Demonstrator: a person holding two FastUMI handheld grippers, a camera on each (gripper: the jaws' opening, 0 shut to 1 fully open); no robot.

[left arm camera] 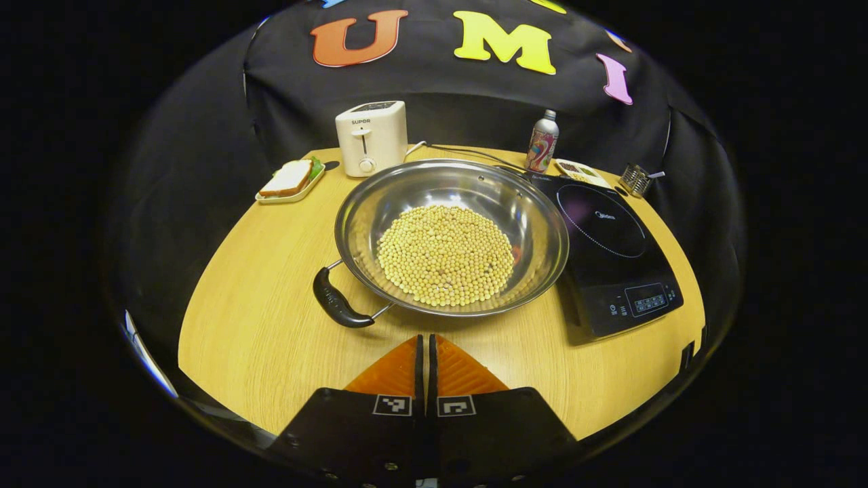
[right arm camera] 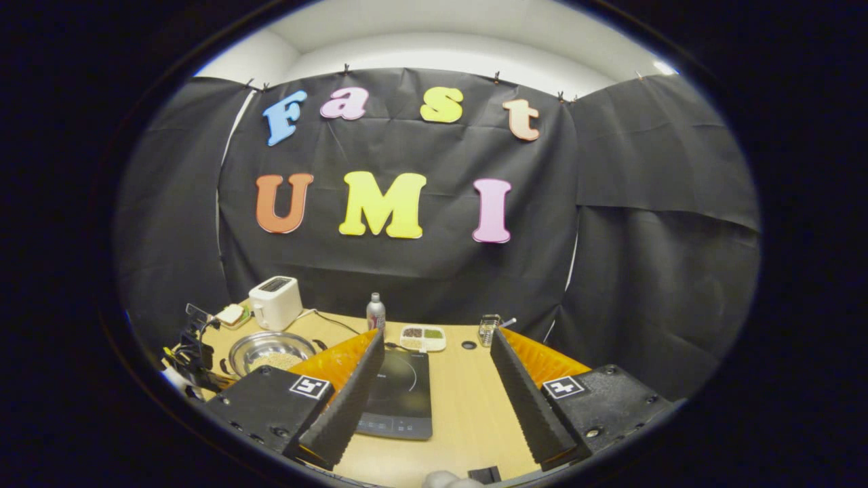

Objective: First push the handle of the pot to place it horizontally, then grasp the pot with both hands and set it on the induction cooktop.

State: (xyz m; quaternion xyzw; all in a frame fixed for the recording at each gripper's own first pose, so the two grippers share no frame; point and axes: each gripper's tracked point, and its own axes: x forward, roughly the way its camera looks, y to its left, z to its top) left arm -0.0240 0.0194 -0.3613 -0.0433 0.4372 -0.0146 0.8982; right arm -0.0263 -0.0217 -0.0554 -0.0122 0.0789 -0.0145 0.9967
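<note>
Step in hand: judged from how things lie, the first one, pushing the handle round until it lies level across the table; the pot is not yet lifted.
Left gripper [left arm camera: 426, 339]: its two fingers are pressed together with nothing between them, hovering just short of the pot's near rim.
Right gripper [right arm camera: 431, 339]: fingers spread wide and empty, held back and high; the cooktop shows between them.
Pot [left arm camera: 536, 224]: a wide steel pan full of pale beans [left arm camera: 444, 254], straight ahead of the left fingertips and resting on the table [left arm camera: 251, 325].
Handle [left arm camera: 336, 299]: black, sticking out at a slant ahead and to the left of the left fingertips, close to them but apart. The opposite handle is hidden behind the far rim.
Cooktop [left arm camera: 610, 261]: ahead and right of the left fingers, its near-left edge just beside the pot's rim, perhaps touching.
How to push well: use the closed tips as one blunt pusher, meet the handle's outer end side-on, and sweep slowly so the pot turns in place rather than sliding.
Watch for: beans shifting if the turn is jerky; the rim bumping the cooktop.
Nearby: a toaster [left arm camera: 371, 137], a sandwich [left arm camera: 290, 179] and a bottle [left arm camera: 542, 142] sit beyond the pot, clear of the sweep.
</note>
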